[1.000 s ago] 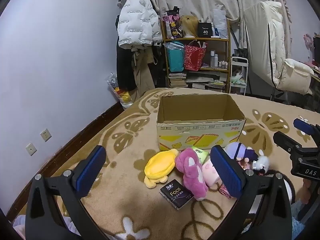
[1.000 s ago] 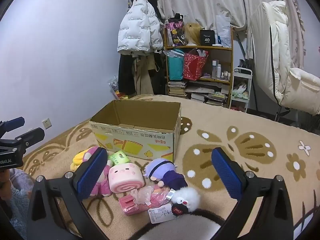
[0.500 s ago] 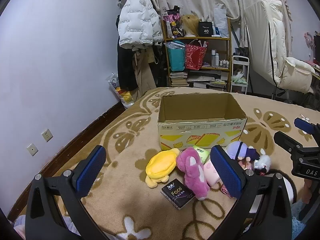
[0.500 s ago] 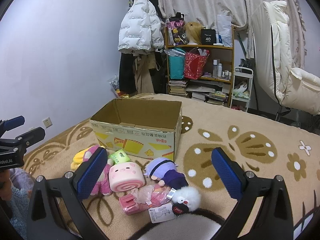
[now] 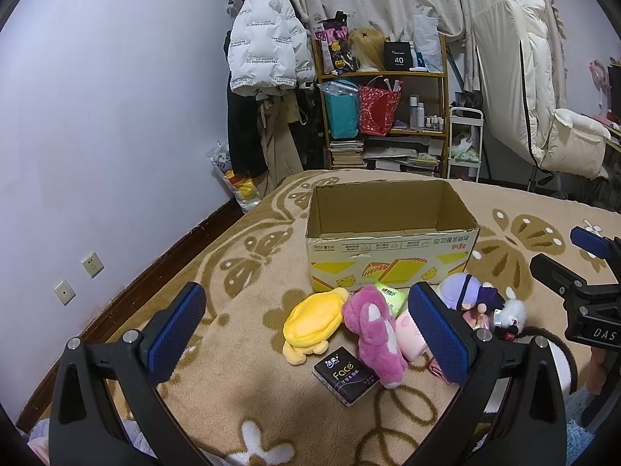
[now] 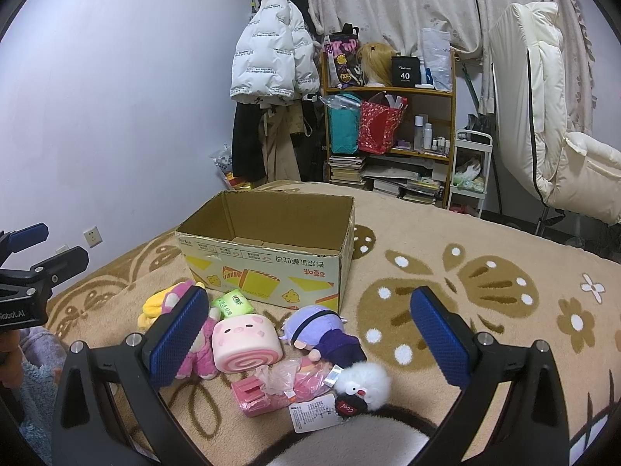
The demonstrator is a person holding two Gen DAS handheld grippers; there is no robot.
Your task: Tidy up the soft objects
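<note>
An open, empty cardboard box [image 5: 392, 240] [image 6: 268, 256] stands on the patterned rug. In front of it lie a yellow plush [image 5: 310, 320], a dark pink plush bear [image 5: 374, 334], a pink roll-cake plush [image 6: 246, 343], a purple doll [image 6: 324, 332], a white fluffy toy [image 6: 365, 384], a green tissue pack [image 6: 233, 303], a black "Face" tissue pack [image 5: 345, 374] and pink packaging [image 6: 271, 388]. My left gripper [image 5: 306, 334] is open and empty above the toys. My right gripper [image 6: 310, 338] is open and empty over the pile.
A bookshelf [image 5: 384, 116] with bags and books, a hanging white puffer jacket [image 5: 268, 54] and a white padded chair [image 5: 543, 108] stand behind the rug. The wall with sockets [image 5: 93, 264] runs along the left.
Both views have shifted very slightly; the toys and box sit a touch lower in the left wrist view. Nothing was grasped or moved.
</note>
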